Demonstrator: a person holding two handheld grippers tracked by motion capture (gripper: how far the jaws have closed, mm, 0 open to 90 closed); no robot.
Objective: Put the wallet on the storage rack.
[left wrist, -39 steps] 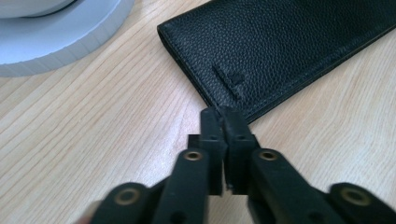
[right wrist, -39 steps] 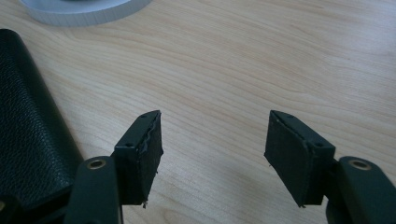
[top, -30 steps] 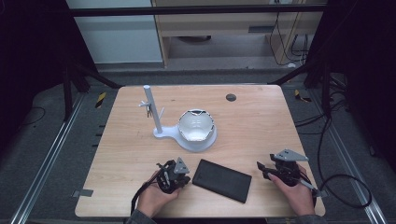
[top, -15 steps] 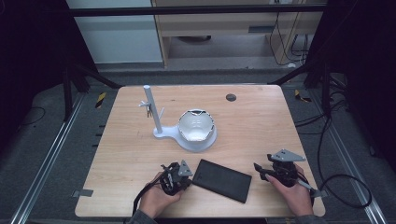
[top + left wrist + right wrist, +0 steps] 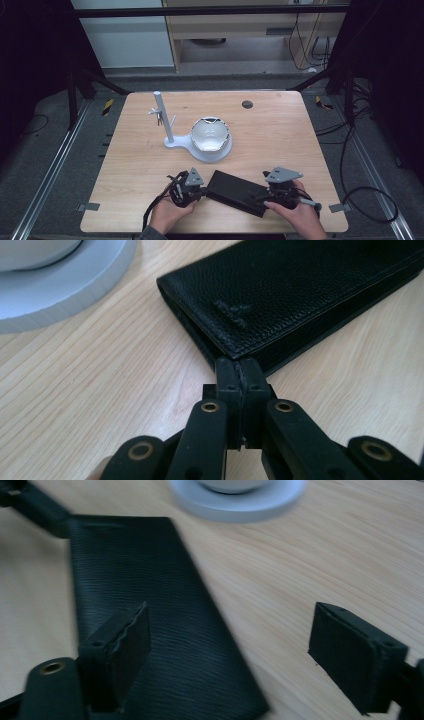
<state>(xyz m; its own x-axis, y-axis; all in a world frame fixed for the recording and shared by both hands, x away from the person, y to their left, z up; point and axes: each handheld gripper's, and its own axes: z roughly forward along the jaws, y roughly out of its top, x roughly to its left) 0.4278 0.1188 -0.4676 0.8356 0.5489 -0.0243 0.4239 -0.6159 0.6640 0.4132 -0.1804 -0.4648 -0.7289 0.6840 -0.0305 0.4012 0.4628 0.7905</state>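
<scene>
**Right gripper closes in on the wallet**

Since a second ago, the right gripper (image 5: 264,199) has slid across the table (image 5: 280,135) toward the black leather wallet (image 5: 239,192), and its jaws have just been opening; they now stand spread wide. In the right gripper view, one pad hangs over the wallet's near end and the other over bare wood, with nothing pinched yet. The left gripper (image 5: 202,190) has kept its place at the wallet's other end, jaws pressed together, their tips at the wallet's corner; whether they nip the leather edge cannot be told. The wallet lies flat near the table's front edge, between the two hands, just in front of a white stand (image 5: 202,147) carrying a white bowl (image 5: 210,134).

To do this step well, the right gripper should probably lower until both pads straddle the wallet's edge, then close squarely, while the left gripper steadies the far corner so the wallet does not skid.
</scene>
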